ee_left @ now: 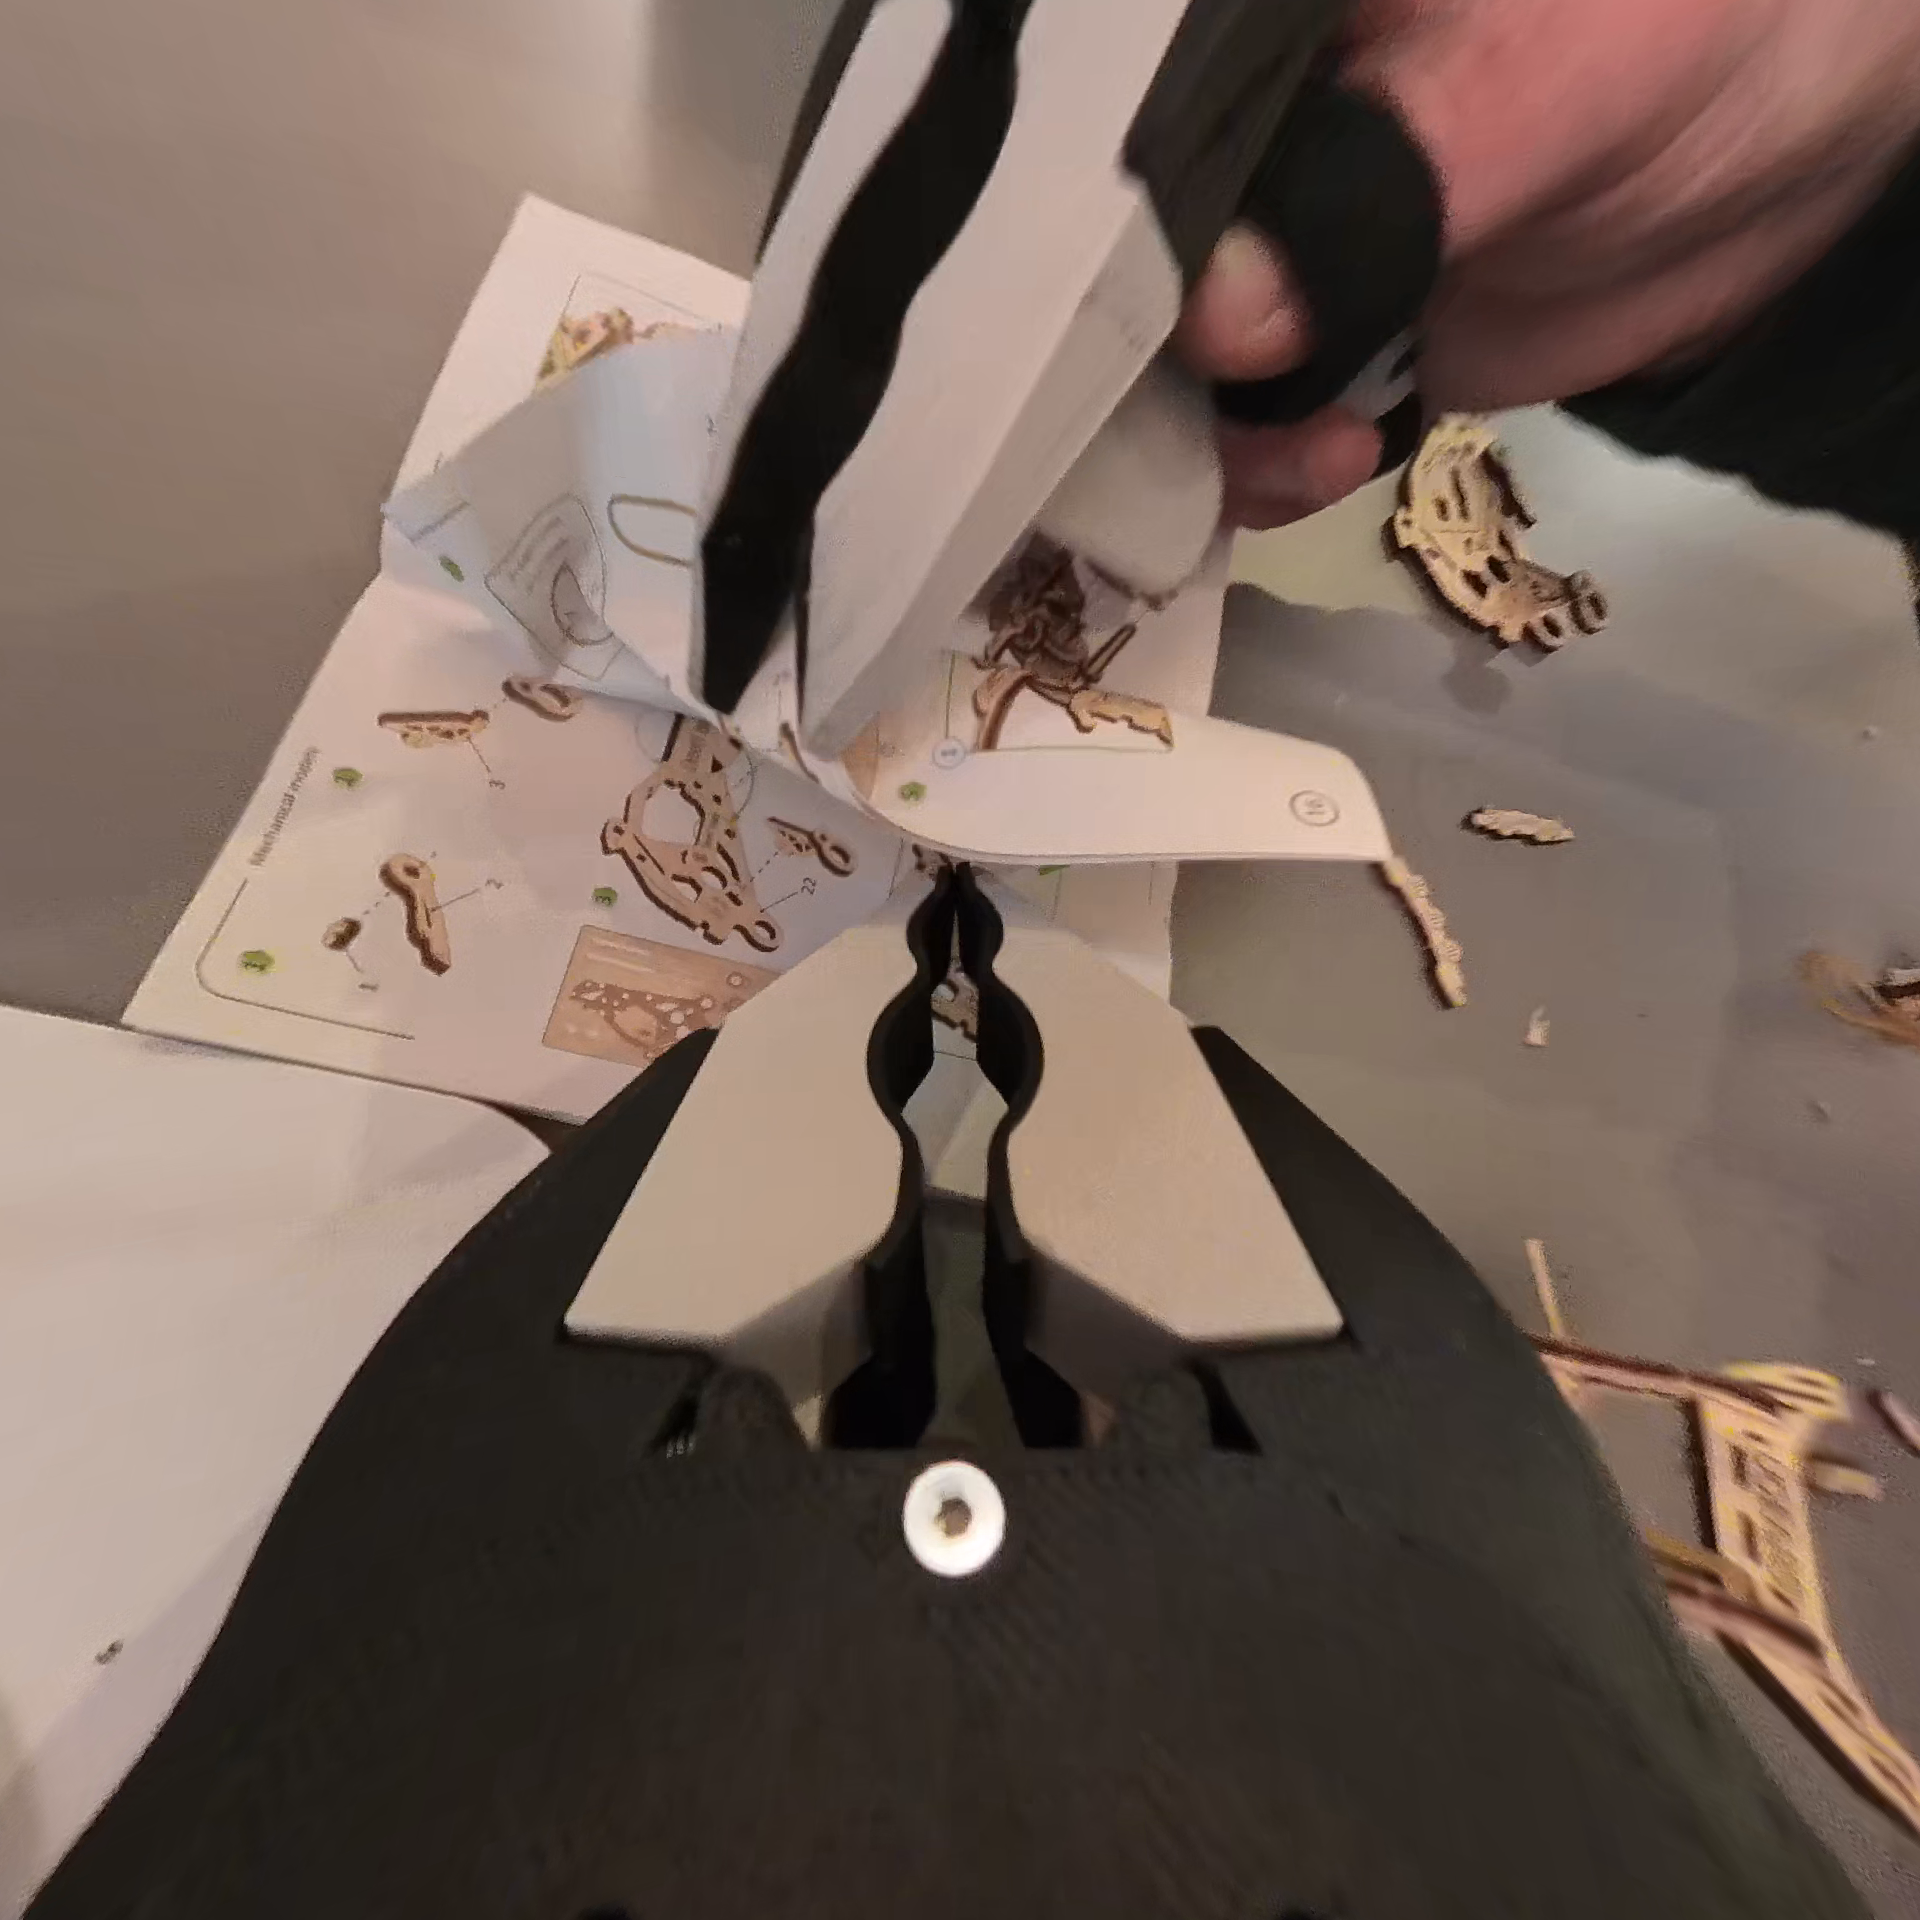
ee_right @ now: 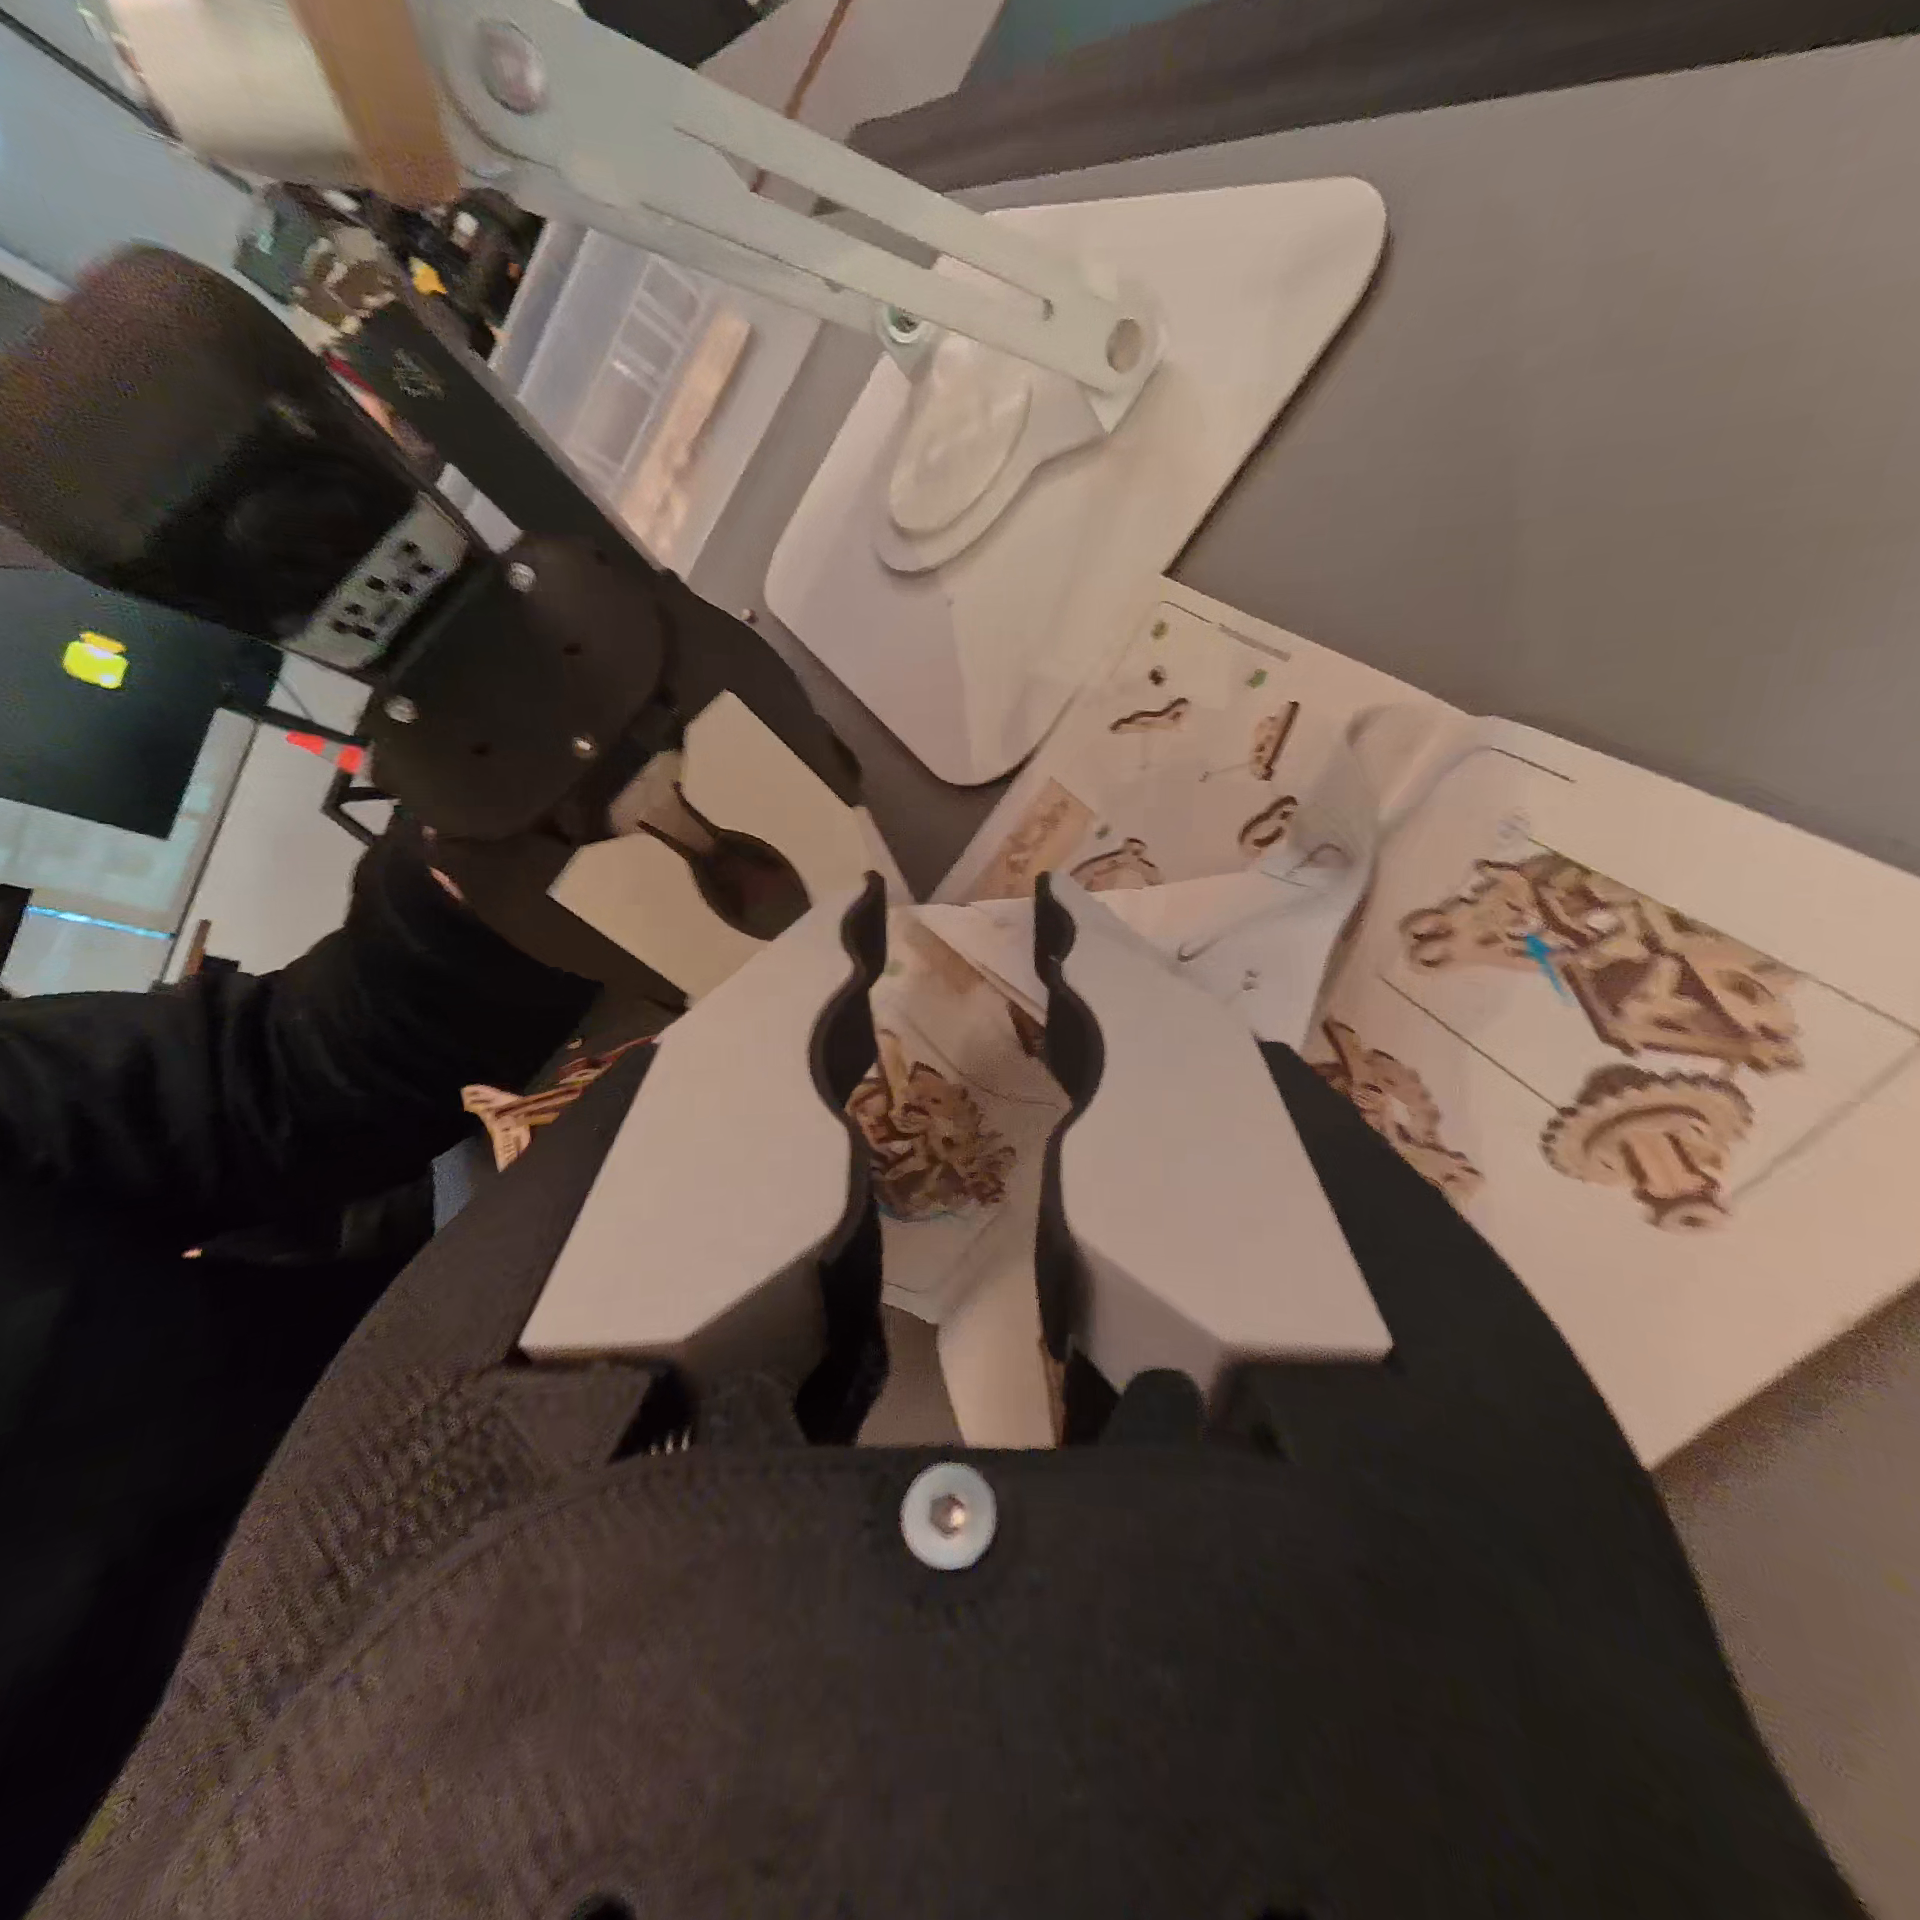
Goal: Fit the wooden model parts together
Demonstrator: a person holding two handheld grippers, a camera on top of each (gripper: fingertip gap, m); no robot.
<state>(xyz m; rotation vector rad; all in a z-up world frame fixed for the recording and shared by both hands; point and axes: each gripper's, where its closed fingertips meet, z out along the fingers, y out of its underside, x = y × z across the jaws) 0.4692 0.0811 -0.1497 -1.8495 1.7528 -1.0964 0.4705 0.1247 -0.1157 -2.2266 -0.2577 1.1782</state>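
right gripper sits on the crumpled instruction sheet, blocking the way fwd. wooden parts litter the grey table on the right. lamp base crowds the far side; bare table to the left.

Left wrist view: mounted behind the left hand-held gripper, looking forward and steeply down along its fingers, close over the booklet on the bench, with the right hand-held gripper entering from the top. Right wrist view: set behind the right hand-held gripper, tilted sideways, close above the booklet, facing the lamp base and room beyond. Shared: booklet, bench and each other's gripper.
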